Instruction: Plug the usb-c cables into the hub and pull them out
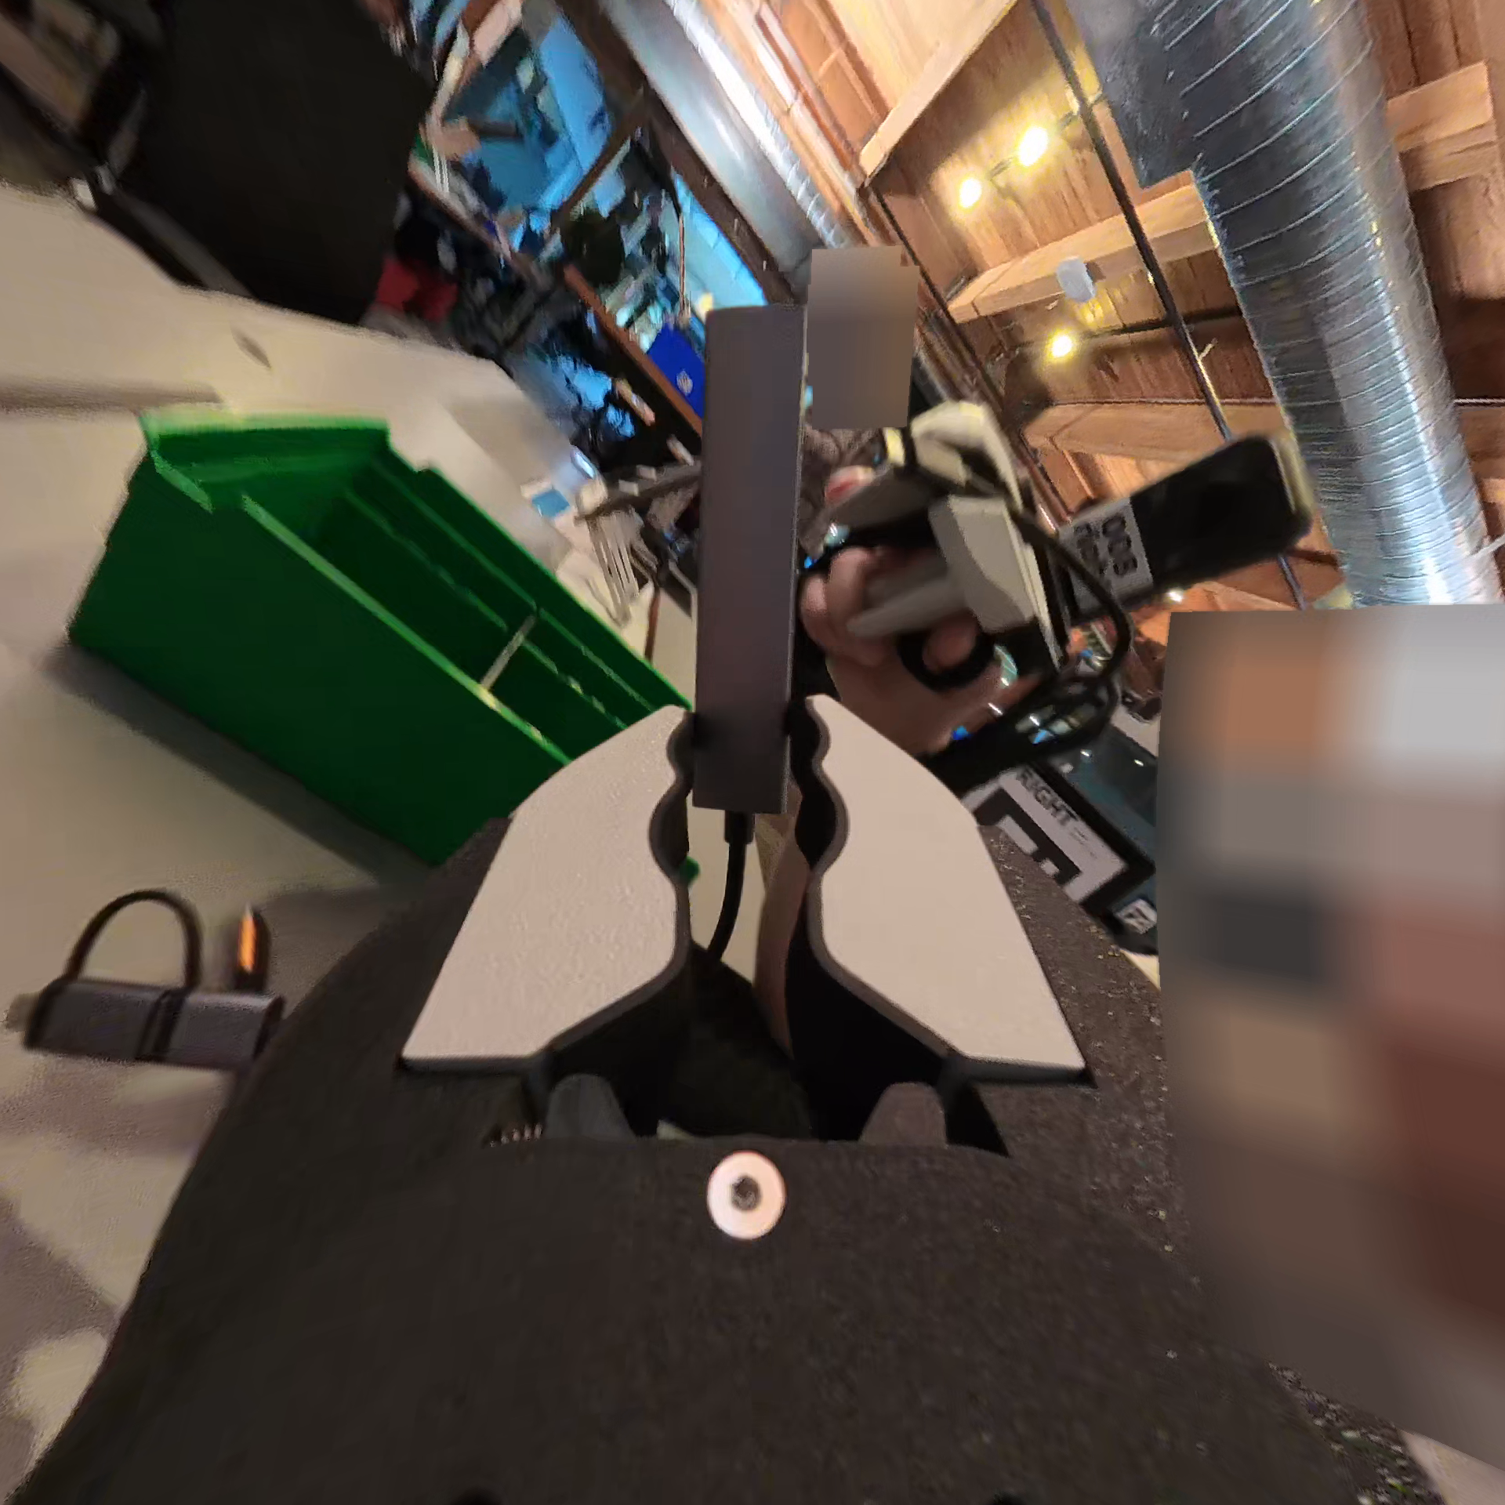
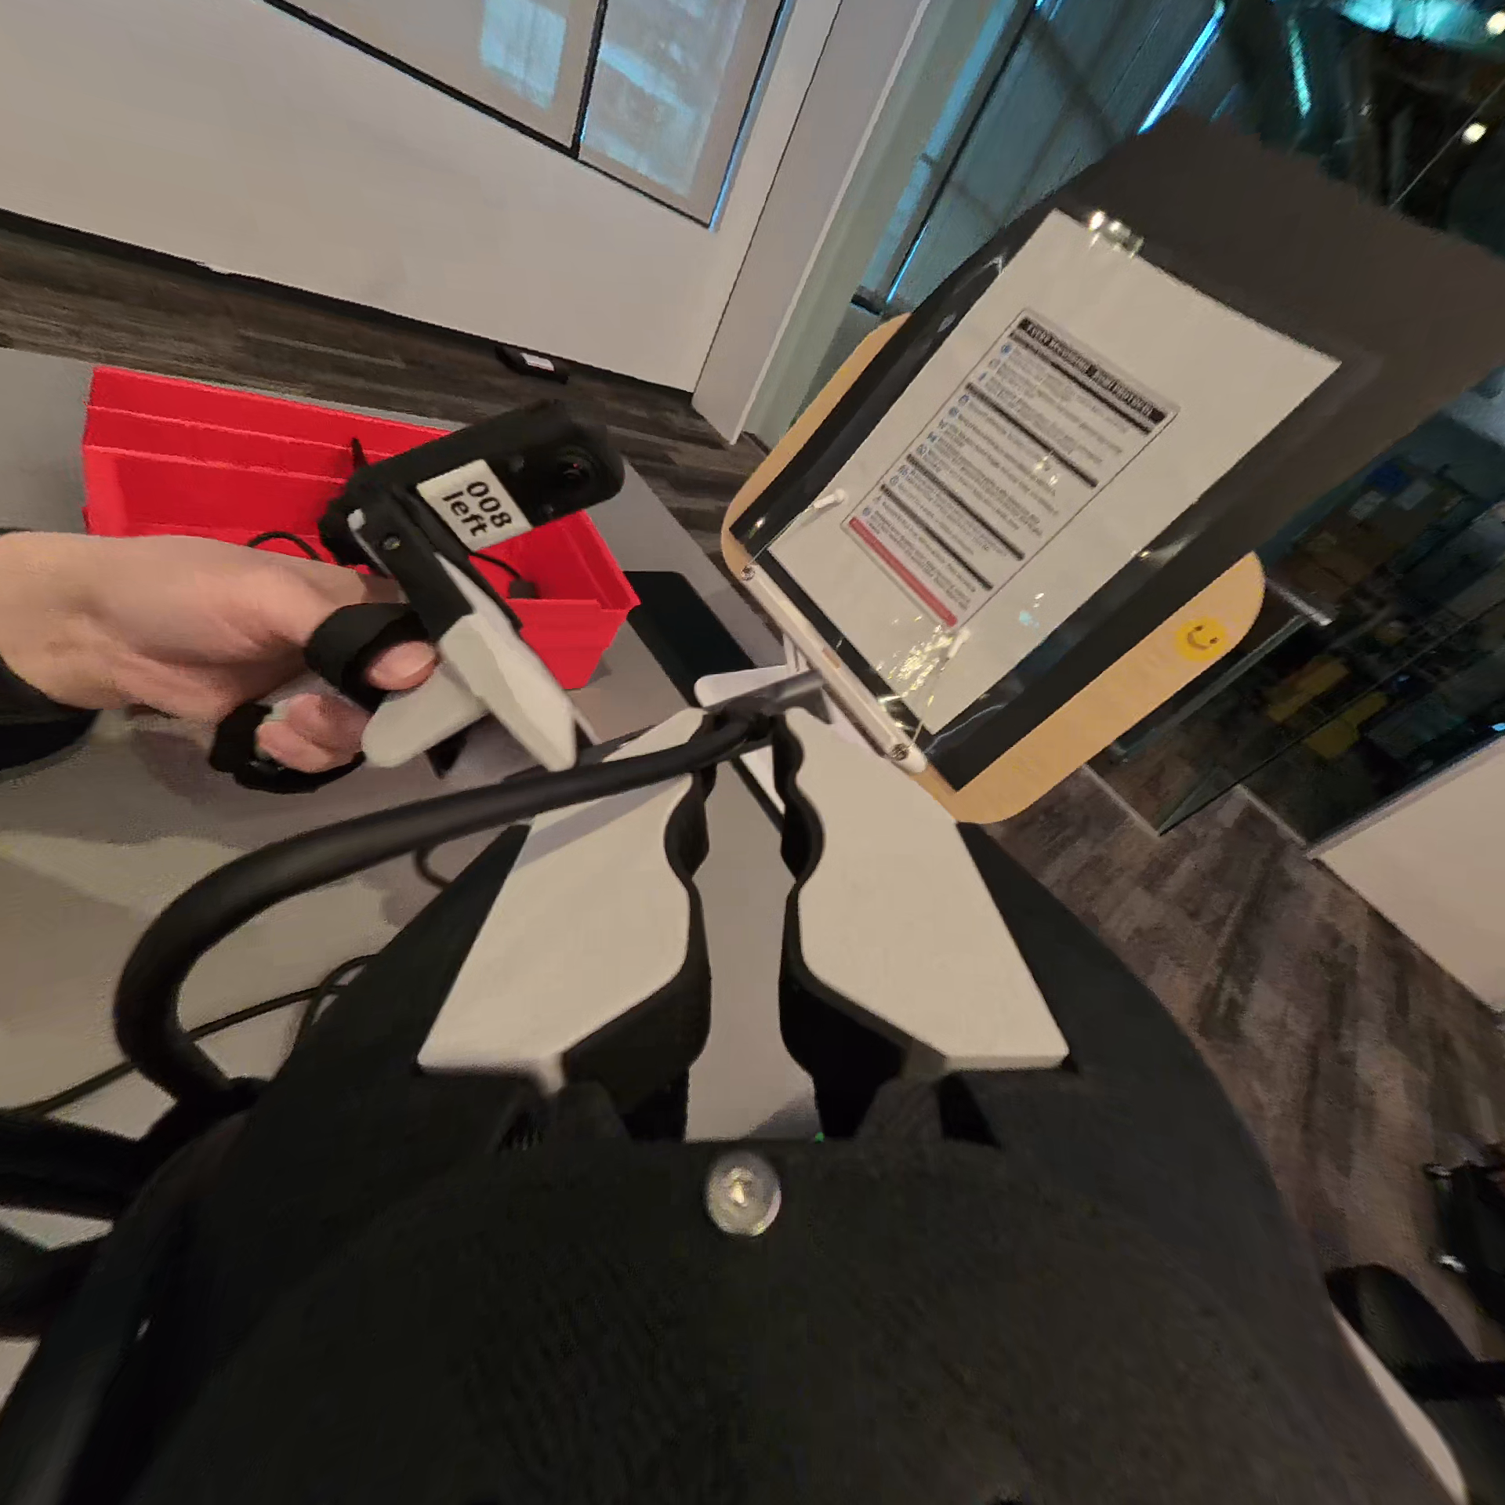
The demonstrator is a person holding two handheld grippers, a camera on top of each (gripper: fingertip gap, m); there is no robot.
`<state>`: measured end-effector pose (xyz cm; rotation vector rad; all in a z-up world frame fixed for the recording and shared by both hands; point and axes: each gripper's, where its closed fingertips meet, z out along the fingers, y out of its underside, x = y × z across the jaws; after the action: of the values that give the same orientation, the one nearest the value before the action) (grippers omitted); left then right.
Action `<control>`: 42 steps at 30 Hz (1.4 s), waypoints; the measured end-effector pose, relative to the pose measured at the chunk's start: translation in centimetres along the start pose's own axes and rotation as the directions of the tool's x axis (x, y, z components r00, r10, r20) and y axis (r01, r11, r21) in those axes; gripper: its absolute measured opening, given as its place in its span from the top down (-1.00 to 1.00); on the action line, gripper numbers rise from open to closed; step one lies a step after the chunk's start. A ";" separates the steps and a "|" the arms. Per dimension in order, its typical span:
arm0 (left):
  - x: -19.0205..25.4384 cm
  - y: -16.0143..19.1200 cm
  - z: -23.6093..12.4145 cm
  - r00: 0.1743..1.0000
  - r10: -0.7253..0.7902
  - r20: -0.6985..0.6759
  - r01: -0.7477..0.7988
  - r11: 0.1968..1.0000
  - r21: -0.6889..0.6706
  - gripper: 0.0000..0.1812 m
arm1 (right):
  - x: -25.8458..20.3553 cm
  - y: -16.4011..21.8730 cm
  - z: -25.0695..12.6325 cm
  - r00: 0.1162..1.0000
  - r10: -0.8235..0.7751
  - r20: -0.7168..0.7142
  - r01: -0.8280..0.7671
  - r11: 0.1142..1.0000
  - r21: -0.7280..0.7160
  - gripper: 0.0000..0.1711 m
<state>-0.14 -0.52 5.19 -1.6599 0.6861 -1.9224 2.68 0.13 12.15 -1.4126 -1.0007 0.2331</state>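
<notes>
Your left gripper is clamped on the lower end of the hub, whose long axis stands out toward twelve o'clock. Your right gripper pinches a USB-C cable by its grey plug, plug pointing toward one o'clock. From the left wrist view, the right gripper sits near the hub at about three o'clock, so the plug must turn toward the hub's edge; the ports are not visible.
</notes>
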 end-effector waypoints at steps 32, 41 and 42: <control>2.2 -3.7 0.4 0.746 0.629 0.218 -0.664 0.729 0.167 0.76 | -3.0 -1.4 1.5 0.615 -0.767 -0.184 0.743 0.642 -0.191 0.84; 2.2 -3.2 0.8 0.674 0.695 0.252 -0.733 0.671 0.109 0.76 | -3.1 -0.9 1.0 0.610 -0.780 -0.140 0.757 0.626 -0.189 0.84; 2.3 -3.1 0.8 0.657 0.711 0.250 -0.748 0.656 0.100 0.76 | -3.2 -1.0 0.9 0.613 -0.779 -0.133 0.758 0.627 -0.182 0.84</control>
<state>0.16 0.23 9.07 -1.1442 0.8857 -1.1710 -0.22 -1.64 11.47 -0.9437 -1.3753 -0.6159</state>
